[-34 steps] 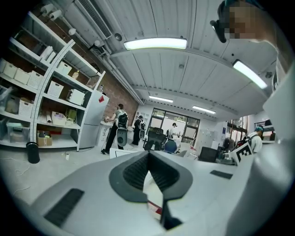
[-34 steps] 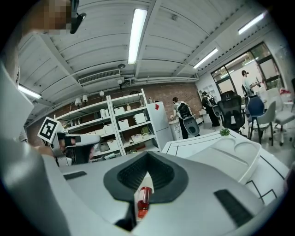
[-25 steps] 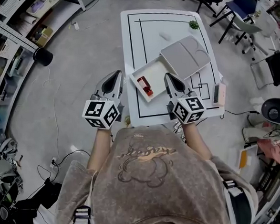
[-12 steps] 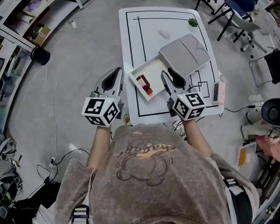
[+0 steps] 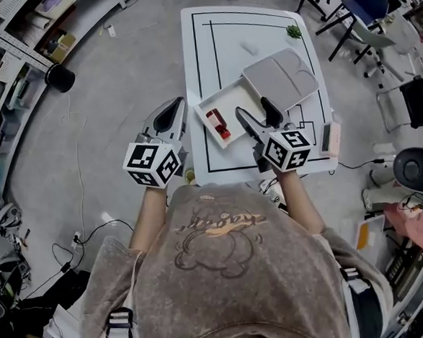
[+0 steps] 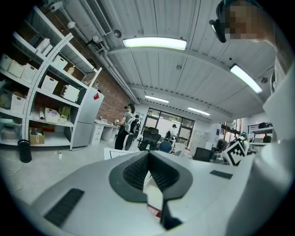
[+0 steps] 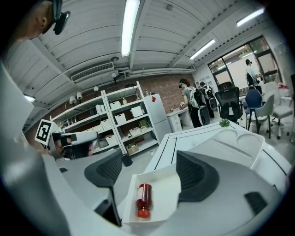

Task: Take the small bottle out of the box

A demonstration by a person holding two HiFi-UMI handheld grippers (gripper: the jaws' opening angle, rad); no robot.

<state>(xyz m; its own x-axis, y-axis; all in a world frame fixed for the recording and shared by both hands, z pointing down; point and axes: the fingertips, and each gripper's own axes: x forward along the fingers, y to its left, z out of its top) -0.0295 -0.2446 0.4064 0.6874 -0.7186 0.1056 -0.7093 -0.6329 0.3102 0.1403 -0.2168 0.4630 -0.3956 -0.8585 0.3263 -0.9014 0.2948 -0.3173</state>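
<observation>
Right gripper point(image 5: 253, 110), jaws opening and empty, faces the small bottle point(image 5: 218, 124) in the box point(image 5: 234, 96), lid point(image 5: 281, 80) alongside.

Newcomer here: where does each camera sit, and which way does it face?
Head view: on the person's head, facing steeply down at table and box; shows shoulders, left gripper, right gripper.
Left gripper view: on that gripper, along its shut jaws toward shelves.
Right gripper view: on that gripper, between empty, opening jaws toward the small bottle.
Shared: head and right gripper views show that bottle.
</observation>
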